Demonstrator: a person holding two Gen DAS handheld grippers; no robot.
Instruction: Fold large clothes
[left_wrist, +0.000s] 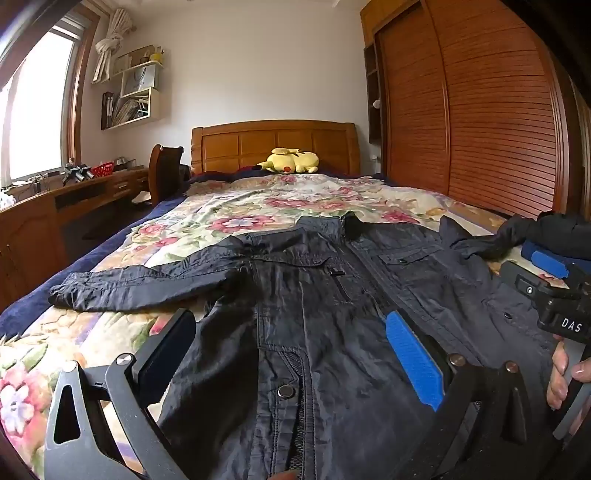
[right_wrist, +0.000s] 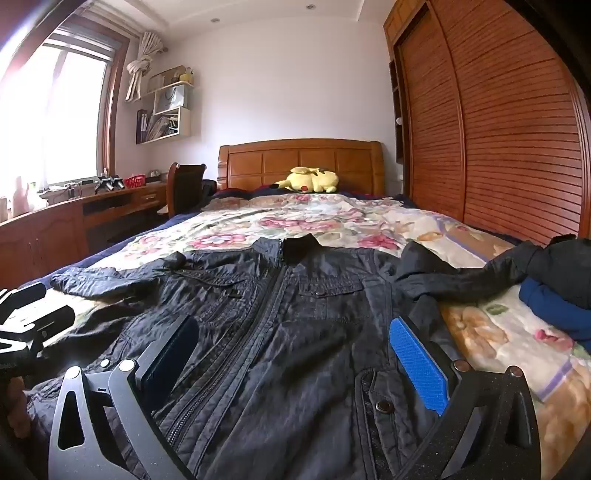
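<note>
Jacket (left_wrist: 314, 295) flat on bed (left_wrist: 229, 206); left tool (left_wrist: 291, 354), right tool (right_wrist: 295, 358) wide open, empty

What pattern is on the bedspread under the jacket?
Floral, pink flowers on cream bedspread; clearest in the right wrist view.

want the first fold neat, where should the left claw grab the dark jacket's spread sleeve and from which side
Take the dark jacket by the cuff end of its spread sleeve. That sleeve lies flat on the floral bedspread, stretching out toward the desk side, so its end is free. Bring the open left claw in low from that outer side and pinch the cuff edge, then carry it across the chest.
</note>
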